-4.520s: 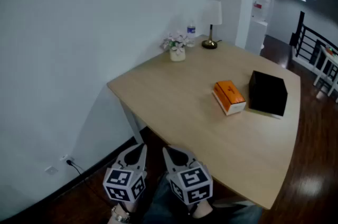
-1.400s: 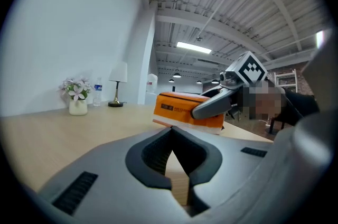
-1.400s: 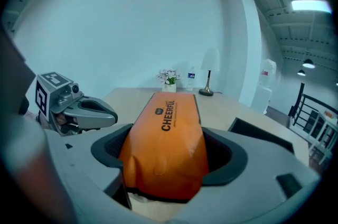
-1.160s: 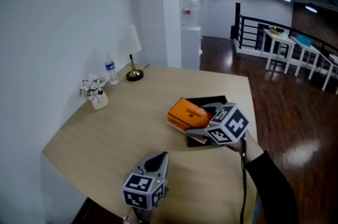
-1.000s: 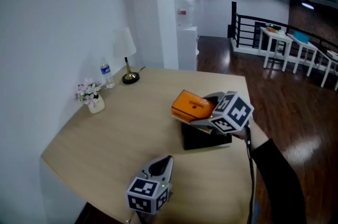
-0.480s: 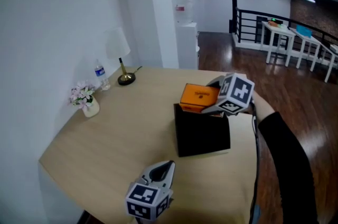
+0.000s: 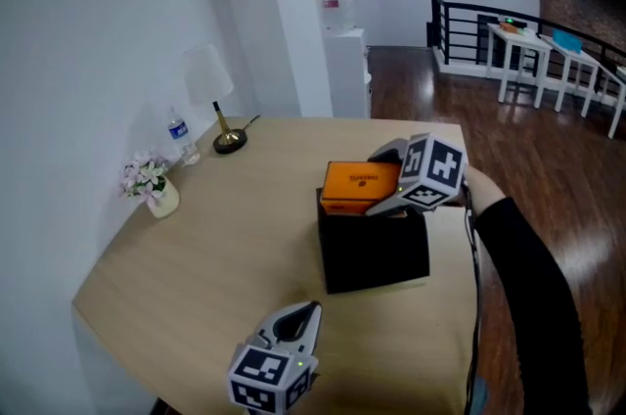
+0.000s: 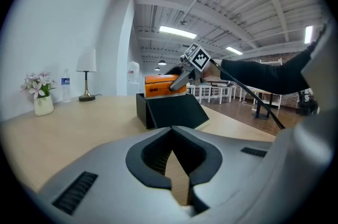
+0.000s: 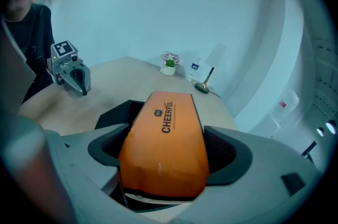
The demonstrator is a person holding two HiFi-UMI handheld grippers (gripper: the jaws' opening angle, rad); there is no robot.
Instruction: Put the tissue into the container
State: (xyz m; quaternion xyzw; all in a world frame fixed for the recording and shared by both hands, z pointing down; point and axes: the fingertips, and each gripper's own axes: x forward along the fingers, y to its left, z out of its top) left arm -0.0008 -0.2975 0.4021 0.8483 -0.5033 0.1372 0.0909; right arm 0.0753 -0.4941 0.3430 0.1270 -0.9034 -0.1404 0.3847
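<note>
An orange tissue pack [image 7: 360, 185] hangs level over the open top of a black box-shaped container [image 7: 377, 252], almost wholly above its rim. My right gripper [image 7: 381, 180] reaches in from the right with the pack [image 9: 166, 138] between its pads; its jaws are opening, and the pack is still held up. The container's dark rim [image 9: 113, 114] shows under the pack. My left gripper [image 7: 296, 313] hovers low near the table's front edge, shut and empty. From there it faces the container [image 8: 174, 112] and the pack [image 8: 161, 85].
On the far left of the wooden table [image 7: 225, 247] stand a flower vase [image 7: 155, 190], a water bottle [image 7: 177, 131] and a small lamp [image 7: 217, 100]. A white wall runs along the left. Beyond the table are a water dispenser [image 7: 337, 2], a railing and white tables.
The pack, once lying on the table beside the container, has been lifted by my right gripper. Over the last second it moved over the container's opening and levelled. The left gripper stayed low.
</note>
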